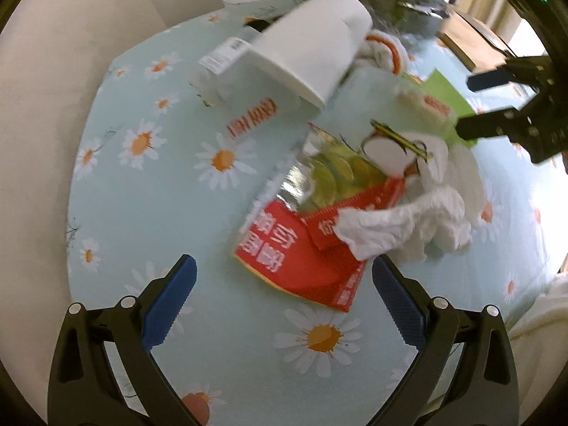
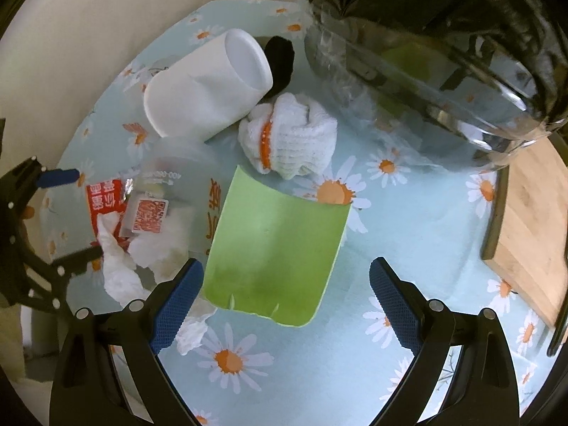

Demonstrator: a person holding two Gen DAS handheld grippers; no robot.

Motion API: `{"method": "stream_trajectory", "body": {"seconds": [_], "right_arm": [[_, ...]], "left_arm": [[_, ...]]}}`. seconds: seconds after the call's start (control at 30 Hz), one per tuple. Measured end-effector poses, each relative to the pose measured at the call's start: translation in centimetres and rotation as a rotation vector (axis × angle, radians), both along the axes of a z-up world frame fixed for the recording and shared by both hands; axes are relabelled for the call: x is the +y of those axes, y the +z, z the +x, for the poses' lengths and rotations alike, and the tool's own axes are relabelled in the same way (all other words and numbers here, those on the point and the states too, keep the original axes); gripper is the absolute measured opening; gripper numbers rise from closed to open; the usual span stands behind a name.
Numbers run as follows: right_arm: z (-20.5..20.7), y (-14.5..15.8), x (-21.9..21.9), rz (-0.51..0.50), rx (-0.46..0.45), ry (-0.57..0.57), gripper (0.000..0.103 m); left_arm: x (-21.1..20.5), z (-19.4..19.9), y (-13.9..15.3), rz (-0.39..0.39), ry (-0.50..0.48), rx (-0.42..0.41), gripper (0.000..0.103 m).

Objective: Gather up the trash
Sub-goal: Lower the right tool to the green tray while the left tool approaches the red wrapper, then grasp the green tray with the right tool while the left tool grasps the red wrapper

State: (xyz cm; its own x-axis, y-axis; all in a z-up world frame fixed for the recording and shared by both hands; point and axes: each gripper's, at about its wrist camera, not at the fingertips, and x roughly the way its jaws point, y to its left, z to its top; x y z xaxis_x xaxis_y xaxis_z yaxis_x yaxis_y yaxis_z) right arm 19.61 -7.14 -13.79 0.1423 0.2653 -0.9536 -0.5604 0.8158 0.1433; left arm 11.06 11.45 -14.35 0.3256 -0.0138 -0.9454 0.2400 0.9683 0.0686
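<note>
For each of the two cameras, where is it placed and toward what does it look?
Left wrist view: sits on the left hand-held gripper, open, looking down at the red snack wrapper and crumpled tissue; its own two fingers show.
Right wrist view: sits on the right hand-held gripper, open, looking down at the green sheet; its own fingers show.
Shared: white cup, wrapper, tissue, daisy tablecloth; each sees the other gripper.
</note>
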Motion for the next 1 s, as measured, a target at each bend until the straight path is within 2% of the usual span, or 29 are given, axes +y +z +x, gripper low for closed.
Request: {"method": "stream_trajectory", "body": {"seconds": [0.23,0.37,0.57,0.67,0.87,1.0], "right_arm": [[0.3,-1.0,0.8,-0.008,0.018,0.004,0.091],[0.2,-1.4,1.6,0.005,0.031,0.014,0.091],[0.3,-3.2,1.7,-0.06,0.016,-0.015,0.091],[-0.2,-3.8,1.8,-0.098,-0.037,-0.003,0.096],[-1.0,-3.9,2.0,-0.067,-0.076,-0.008,0.097],[-1.8,-3.9,1.5,-0.035,-0.119,-0.01,0.097]], "left_arm": [[-0.7,0.1,-1.8,0.004,-0.065,0.015,0.097],[0.0,0.7,-2.6,-0.053,-0.037,0.023,0.098],[0.6,0.5,-2.8,-0.086,-0.047,-0.083,0.099],[0.6,-0.3,-2.9,-0.103,-0.061,-0.139,0.099],[0.8,-1.2,-3.2,-0.113,-0.05,-0.177,0.099],[0.3,-1.2,-3.0,-0.109,0.0,-0.195,0.099]]}}
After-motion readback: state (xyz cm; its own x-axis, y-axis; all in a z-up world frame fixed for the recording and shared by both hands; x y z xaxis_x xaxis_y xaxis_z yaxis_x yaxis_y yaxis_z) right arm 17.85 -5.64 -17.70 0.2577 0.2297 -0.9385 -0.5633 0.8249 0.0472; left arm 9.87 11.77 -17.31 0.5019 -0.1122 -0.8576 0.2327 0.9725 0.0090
